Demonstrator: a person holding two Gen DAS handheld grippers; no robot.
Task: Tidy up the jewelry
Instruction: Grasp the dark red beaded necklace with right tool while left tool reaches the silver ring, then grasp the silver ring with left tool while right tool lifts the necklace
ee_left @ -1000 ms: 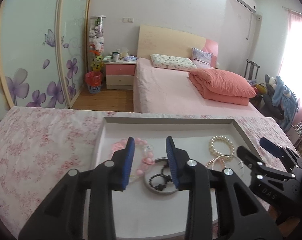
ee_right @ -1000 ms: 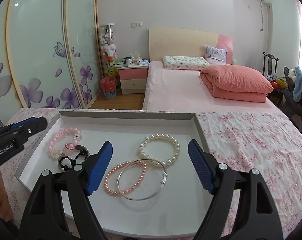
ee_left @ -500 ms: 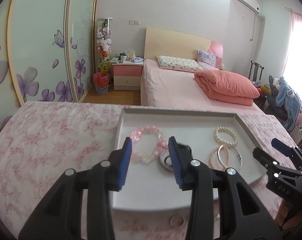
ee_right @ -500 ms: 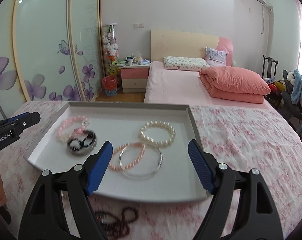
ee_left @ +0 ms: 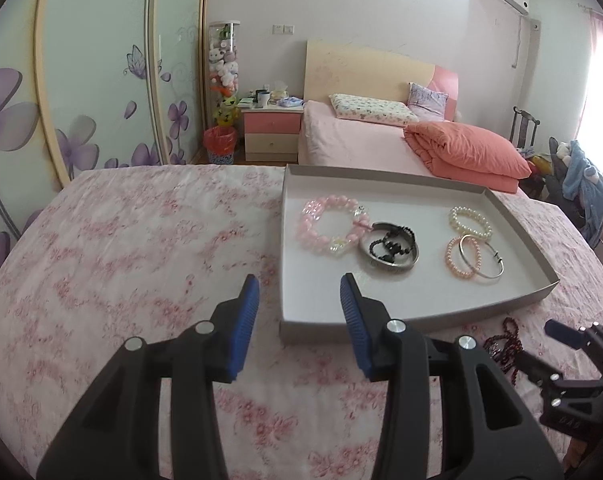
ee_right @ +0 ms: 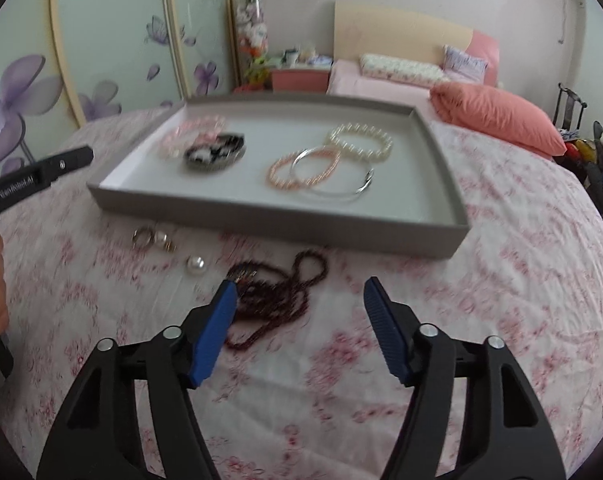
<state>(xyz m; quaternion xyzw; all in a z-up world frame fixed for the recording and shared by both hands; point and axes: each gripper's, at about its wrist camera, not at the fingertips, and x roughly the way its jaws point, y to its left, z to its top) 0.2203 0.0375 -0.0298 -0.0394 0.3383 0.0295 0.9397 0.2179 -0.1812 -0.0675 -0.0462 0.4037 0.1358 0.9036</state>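
— On the floral cloth (ee_right: 501,280), just before the grey tray (ee_right: 261,220), a dark bead necklace (ee_right: 269,300) is seen.
— And the grippers?
— Nothing is held: the right gripper (ee_right: 297,308) has been narrowing, the left gripper (ee_left: 297,300) widening.

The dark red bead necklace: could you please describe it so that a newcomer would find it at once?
Start at the grey tray on the floral cloth. On the cloth just in front of the tray's near wall lies the dark red bead necklace, a loose tangle of tiny maroon beads. Unlike the pearl and rings beside it, it is a long, dark strand.
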